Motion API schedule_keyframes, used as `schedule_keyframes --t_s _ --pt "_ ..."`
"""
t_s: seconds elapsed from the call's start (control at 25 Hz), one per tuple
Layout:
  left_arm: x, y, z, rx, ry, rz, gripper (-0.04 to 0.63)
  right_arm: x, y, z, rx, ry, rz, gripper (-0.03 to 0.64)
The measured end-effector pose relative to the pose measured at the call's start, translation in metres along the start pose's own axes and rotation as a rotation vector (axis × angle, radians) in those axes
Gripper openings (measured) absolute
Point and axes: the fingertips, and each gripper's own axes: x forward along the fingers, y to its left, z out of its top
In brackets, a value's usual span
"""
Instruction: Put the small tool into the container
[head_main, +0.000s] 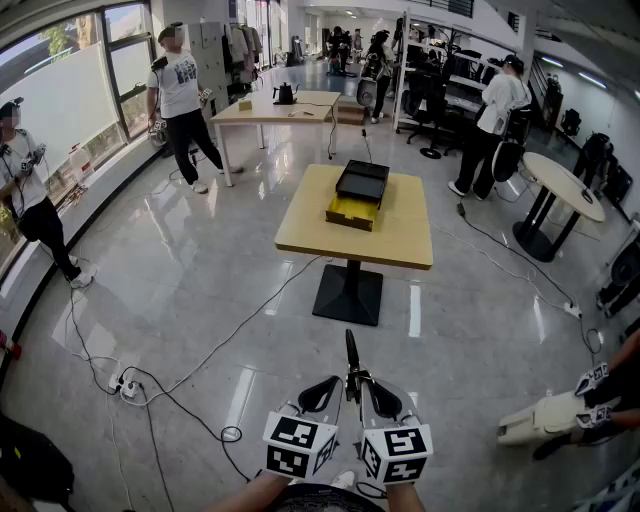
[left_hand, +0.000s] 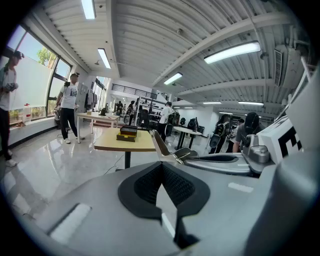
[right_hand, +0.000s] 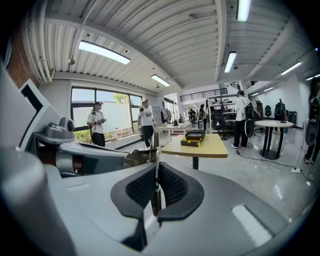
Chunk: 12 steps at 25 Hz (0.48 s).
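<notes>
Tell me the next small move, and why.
Probably step toward the table with the right gripper kept shut. Its fingers already pinch the tool, but the container sits on that table well ahead across the floor, seemingly out of reach from here. The left gripper is shut on nothing, so it need not act yet.

Two grippers (head_main: 320, 392) (head_main: 380, 398), one small tool (head_main: 352, 352), one container (head_main: 359, 190) — and three tables (head_main: 400, 238) (head_main: 268, 108) (head_main: 565, 185) nearby.
</notes>
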Motion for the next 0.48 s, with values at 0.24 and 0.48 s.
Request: schedule_keyframes --t_s 0.24,0.48 --pt "0.020 -0.074 0.065 0.013 0.014 0.003 0.012 -0.046 -0.061 0.060 0.061 -0.005 0.028 0.006" --pt "0.066 -0.124 0.046 0.035 0.015 0.023 0.014 -0.064 -0.131 0.034 0.054 -0.005 0.065 0.006"
